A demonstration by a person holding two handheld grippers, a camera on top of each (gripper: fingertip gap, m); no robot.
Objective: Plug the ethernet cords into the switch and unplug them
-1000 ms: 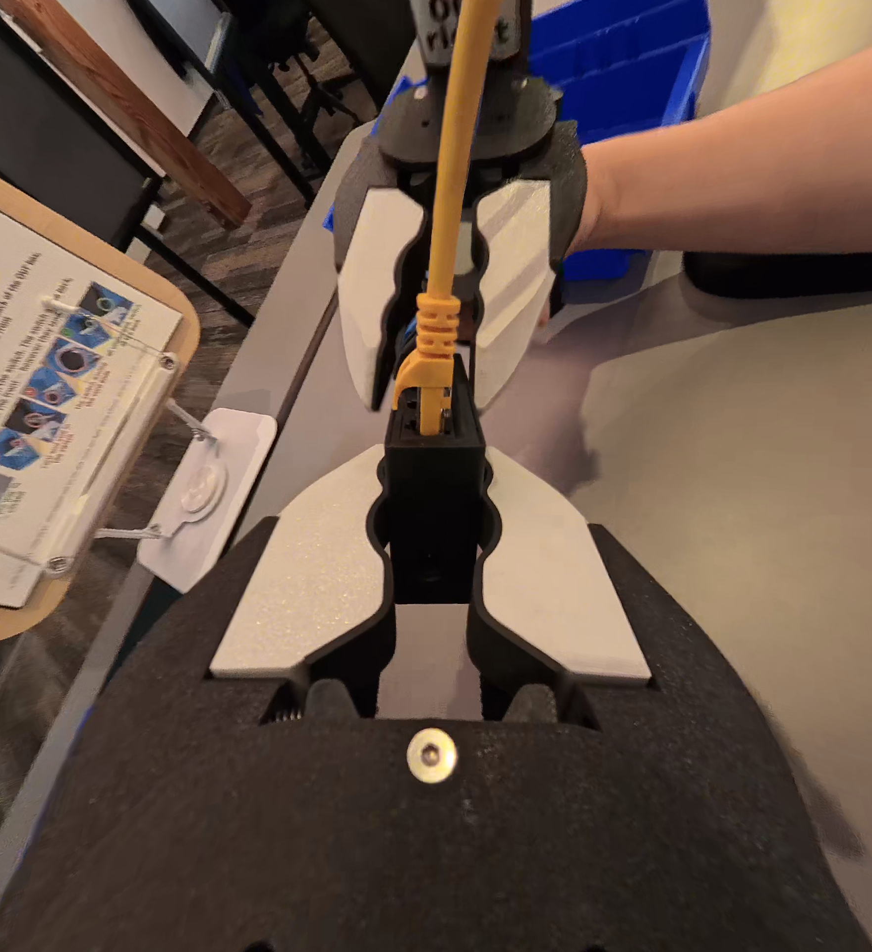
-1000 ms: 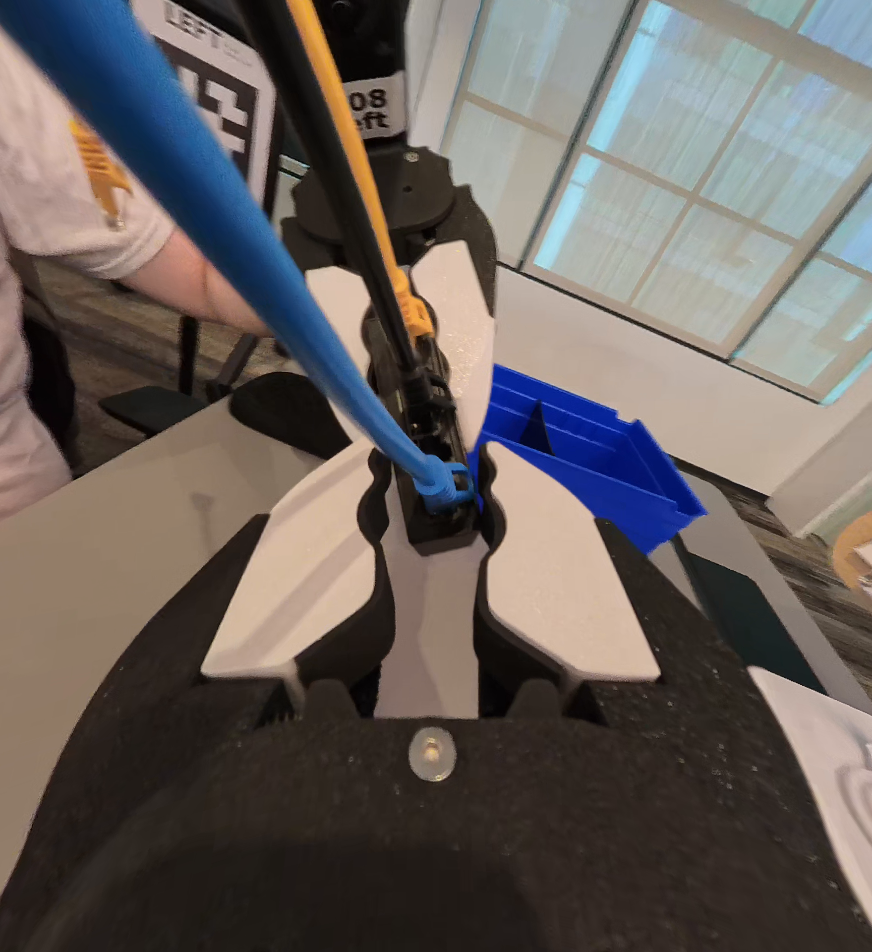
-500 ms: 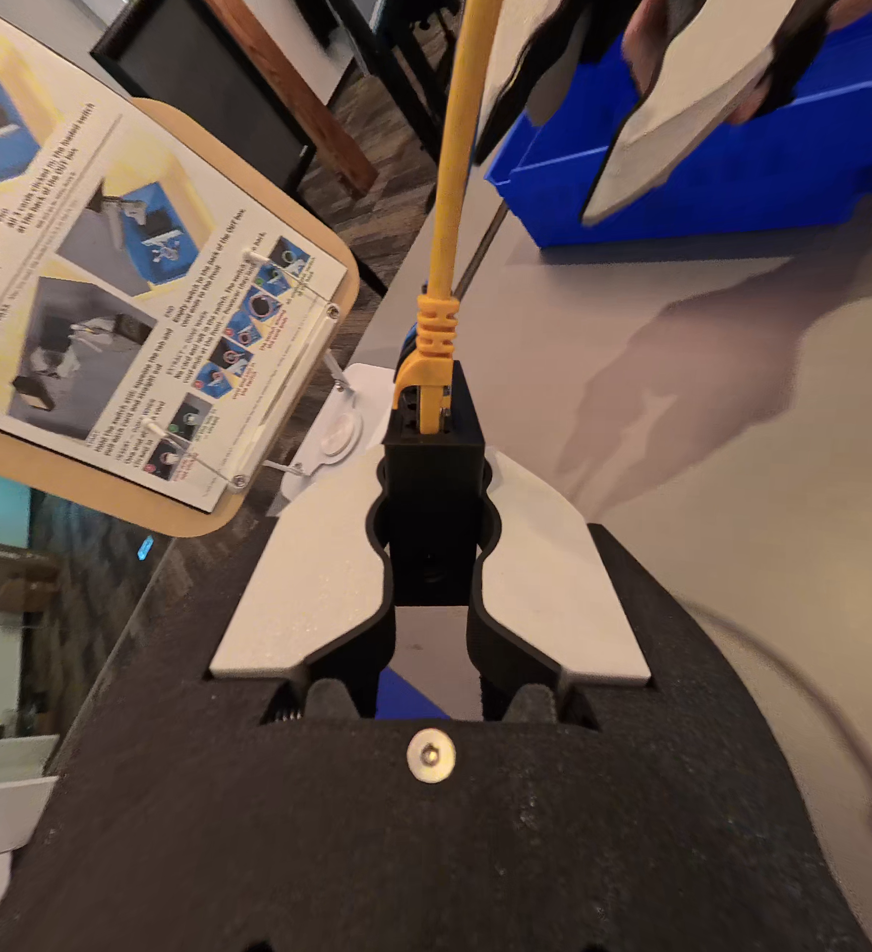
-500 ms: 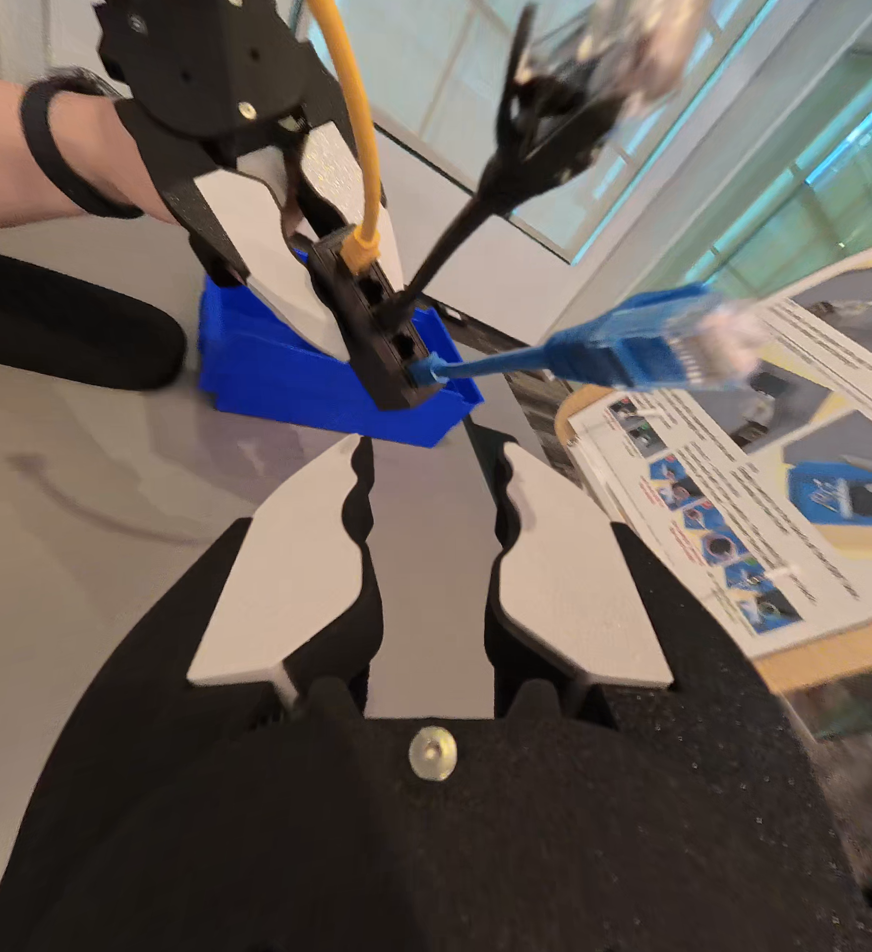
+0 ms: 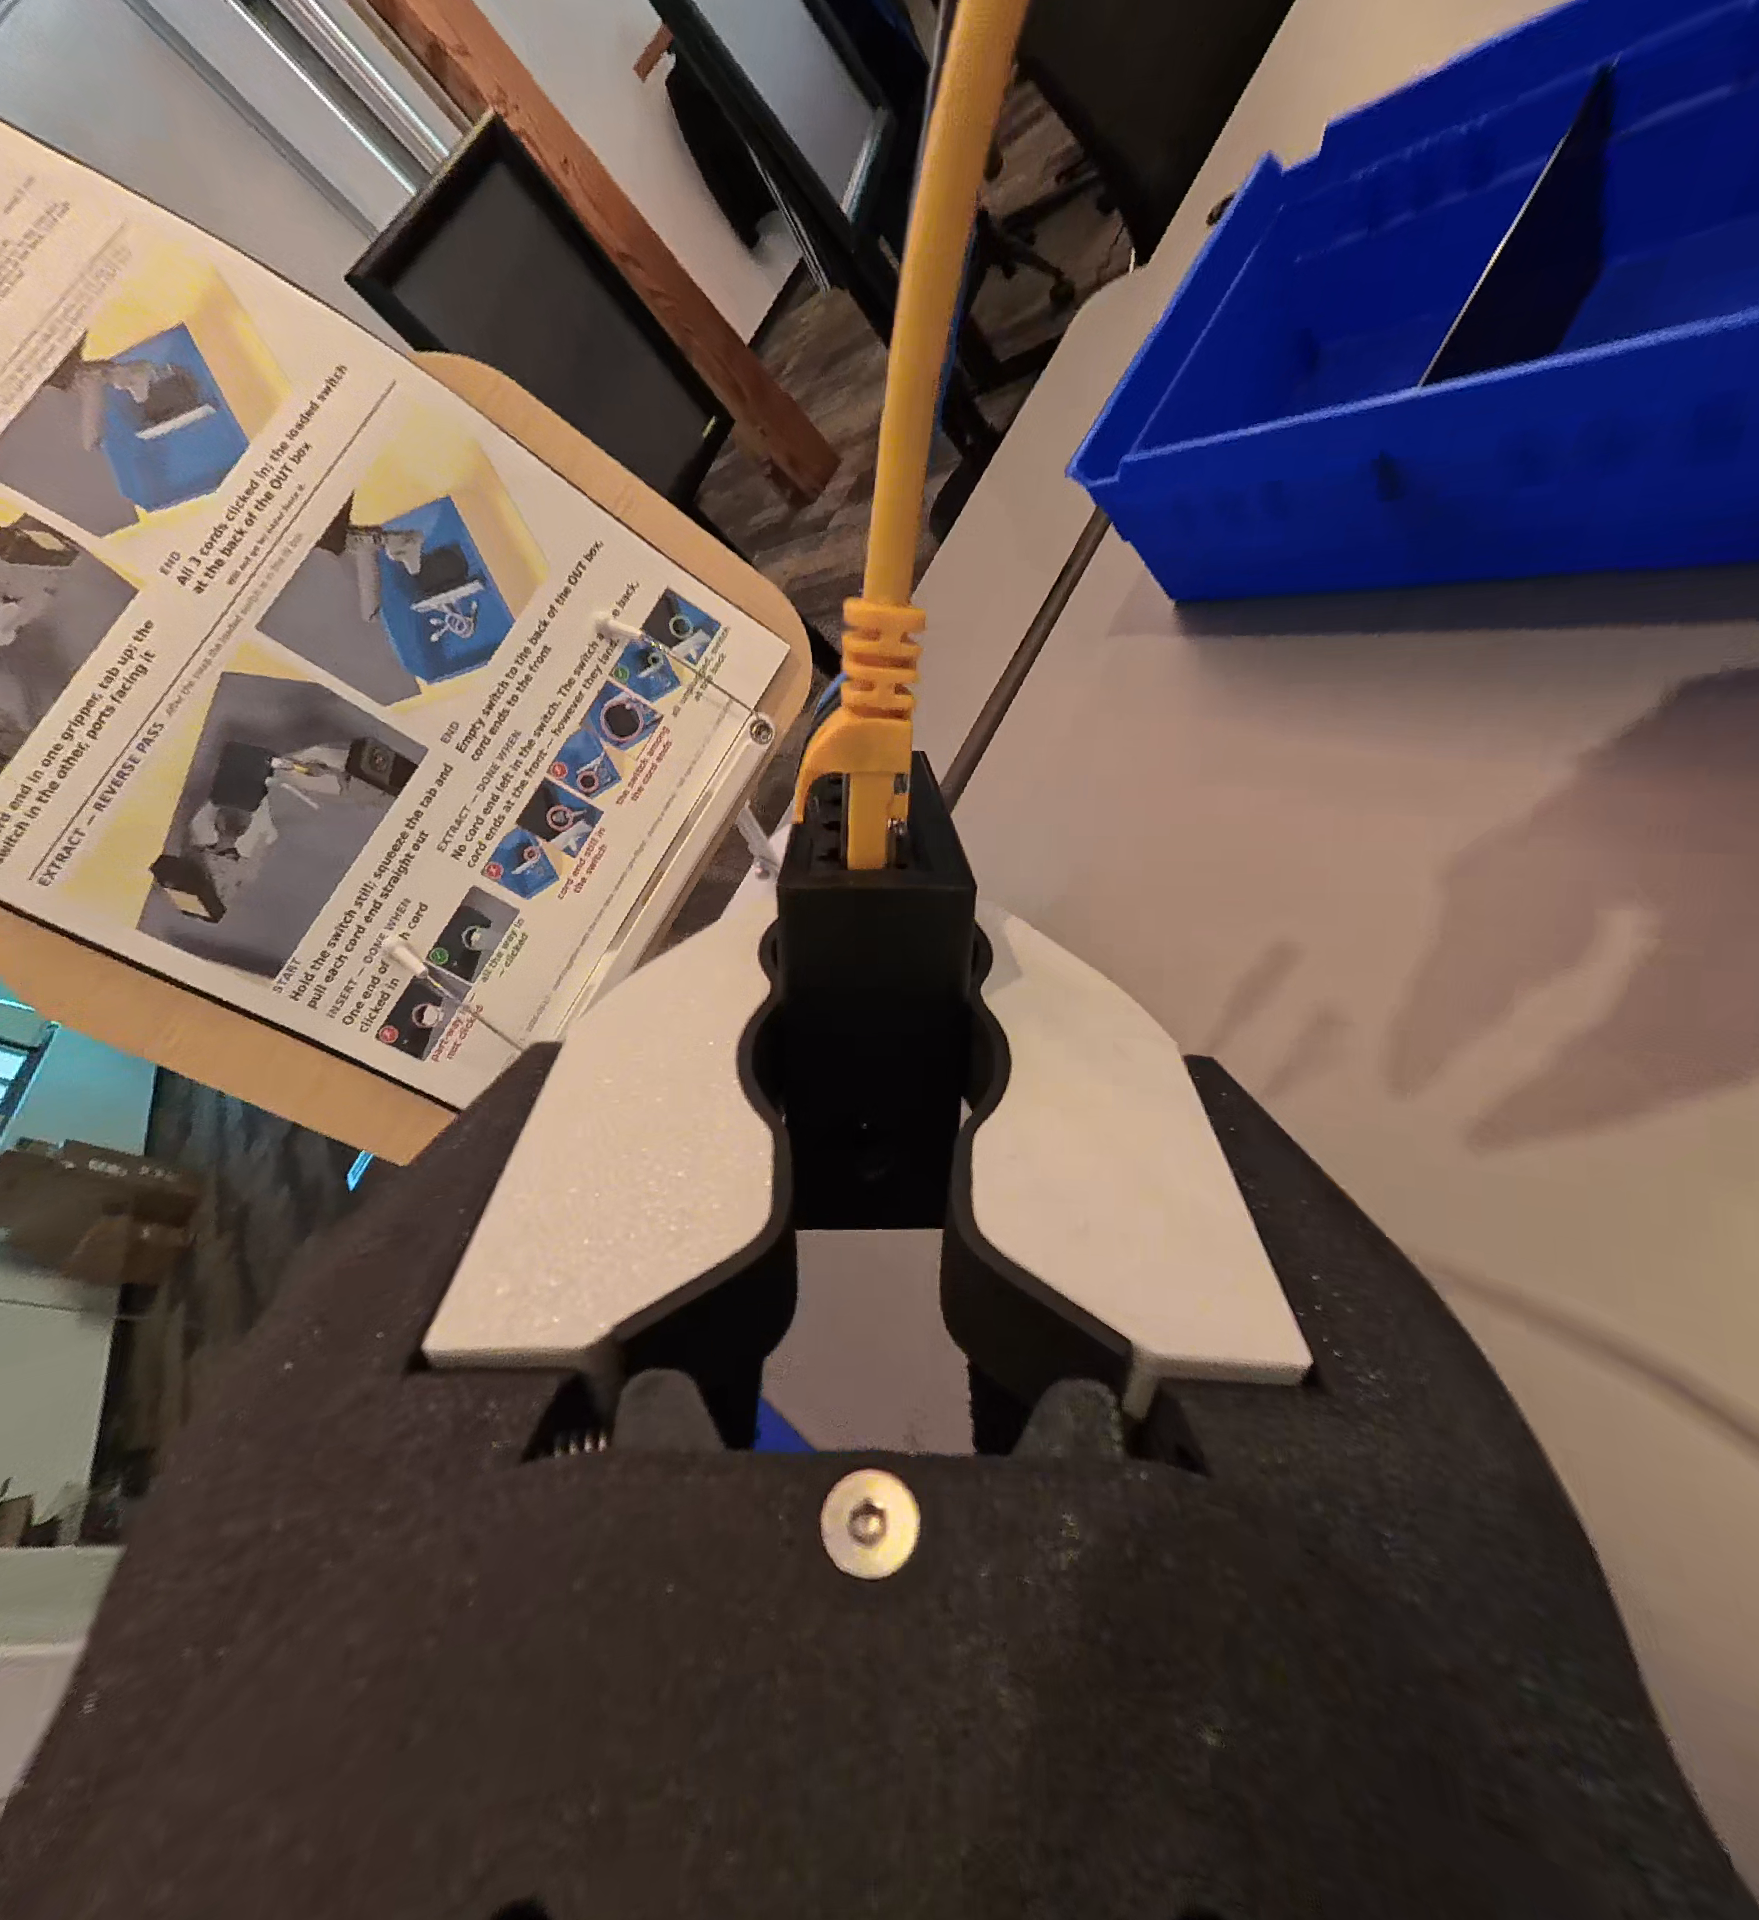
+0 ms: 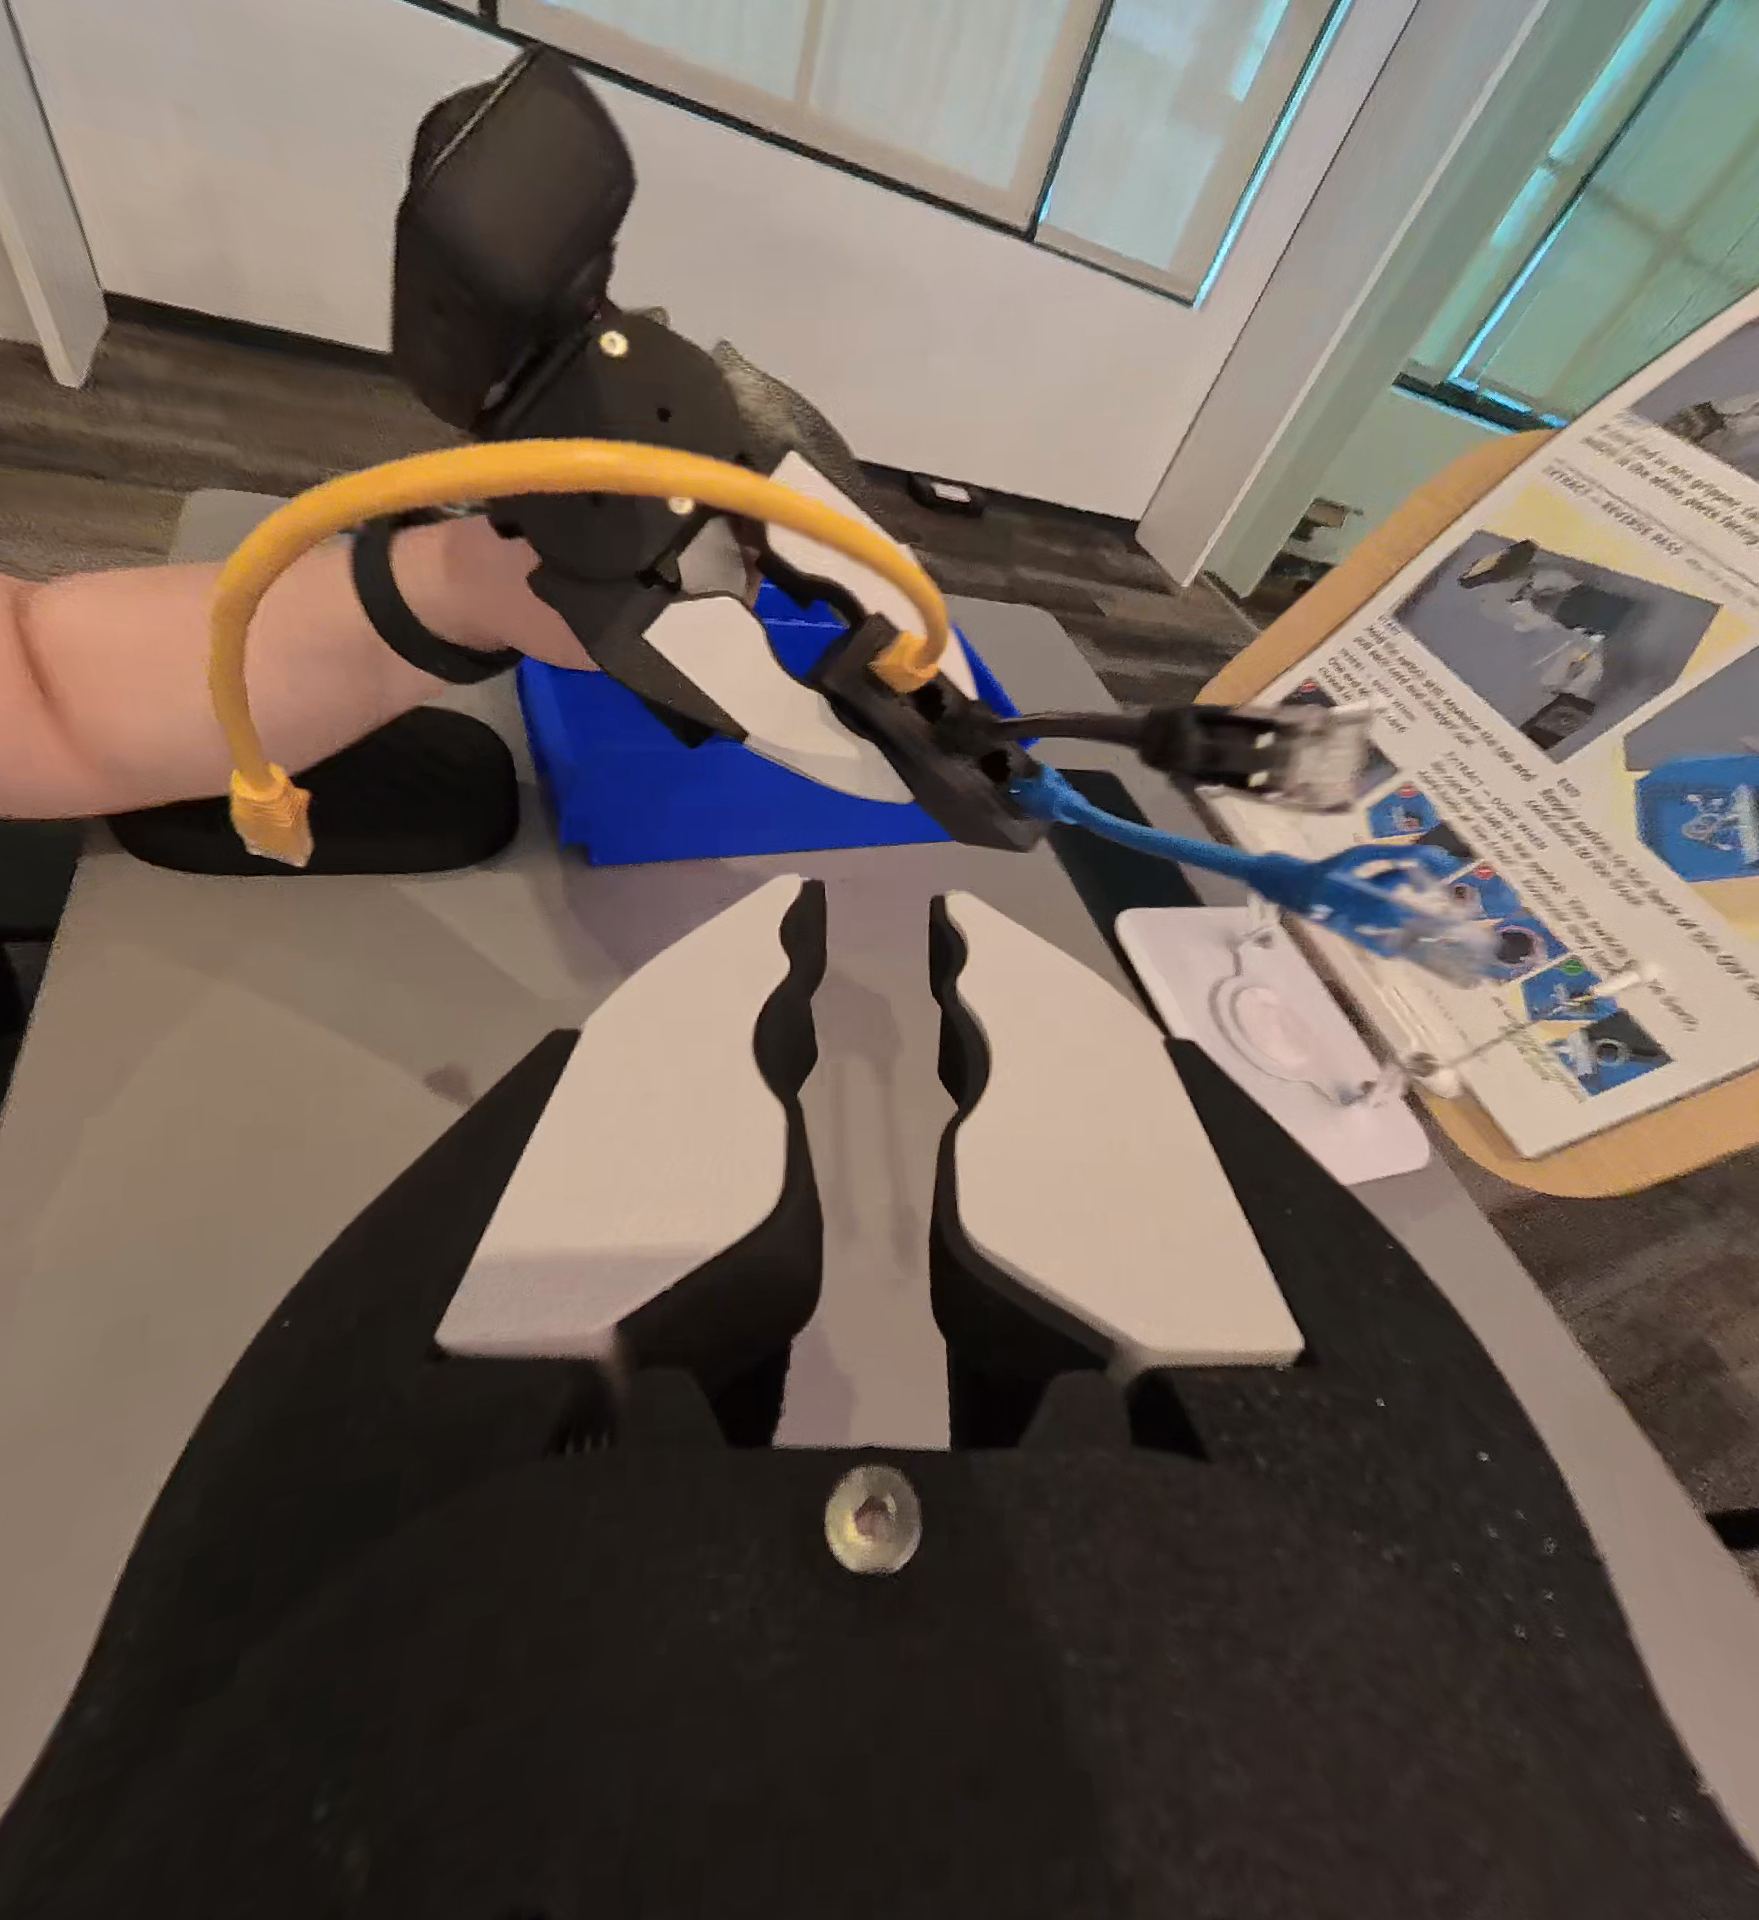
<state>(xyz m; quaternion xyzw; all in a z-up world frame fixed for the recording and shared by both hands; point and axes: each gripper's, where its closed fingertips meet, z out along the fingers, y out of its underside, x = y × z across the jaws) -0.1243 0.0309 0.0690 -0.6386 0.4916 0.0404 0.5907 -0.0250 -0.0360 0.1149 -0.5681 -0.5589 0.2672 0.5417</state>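
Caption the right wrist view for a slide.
Left claw grips the switch with yellow, black and blue cords plugged in.

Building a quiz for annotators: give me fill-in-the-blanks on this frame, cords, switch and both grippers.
1. The left gripper is shut on the black ____.
2. ____ cords sit plugged into the switch.
3. The yellow cord arcs; its free end hangs over the ____.
4. The right gripper holds ____.

Missing: switch; three; table; nothing

Daylight enters through the windows point(image 6: 958, 94); illumination is bright and even. Soft shadows fall on the table point(image 5: 1477, 935). Wide-angle distortion bends edges; the free cord ends point(image 6: 1415, 914) are motion-blurred.
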